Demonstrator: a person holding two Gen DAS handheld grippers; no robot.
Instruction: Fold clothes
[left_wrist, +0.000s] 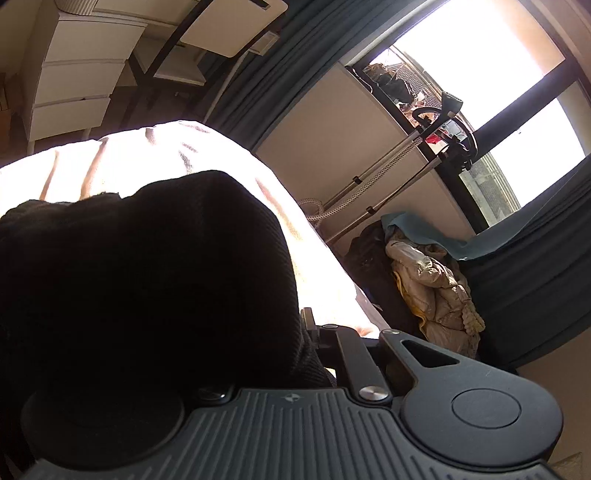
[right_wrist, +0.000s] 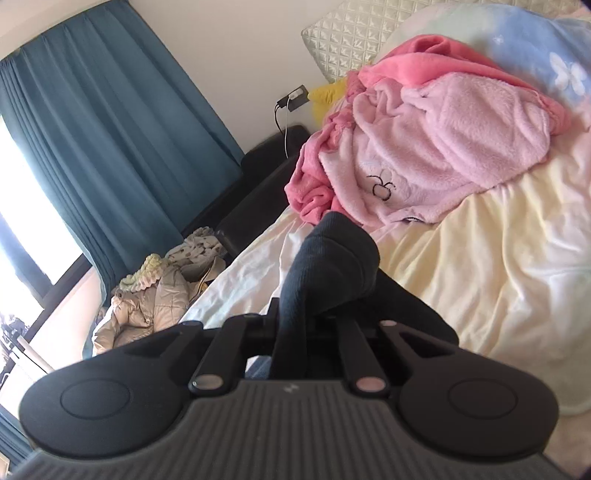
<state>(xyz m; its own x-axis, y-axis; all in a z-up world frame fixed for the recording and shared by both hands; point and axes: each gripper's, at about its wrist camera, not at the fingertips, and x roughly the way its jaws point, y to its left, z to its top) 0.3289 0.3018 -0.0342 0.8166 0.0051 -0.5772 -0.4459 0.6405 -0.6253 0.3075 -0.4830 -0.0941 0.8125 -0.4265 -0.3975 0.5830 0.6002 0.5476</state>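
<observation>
A black ribbed knit garment (left_wrist: 147, 277) fills the left and middle of the left wrist view and drapes over my left gripper (left_wrist: 310, 332), which is shut on it; the fingertips are hidden by the cloth. In the right wrist view the same dark garment (right_wrist: 332, 266) bunches up out of my right gripper (right_wrist: 295, 317), which is shut on it. Both hold the garment above a bed with a pale sheet (right_wrist: 498, 258).
A pile of pink fleece clothes (right_wrist: 443, 147) lies on the bed ahead of the right gripper. A beige padded jacket (left_wrist: 432, 288) lies heaped on the floor by the teal curtain (right_wrist: 110, 129). A window (left_wrist: 480, 55) and white drawers (left_wrist: 74, 74) lie beyond.
</observation>
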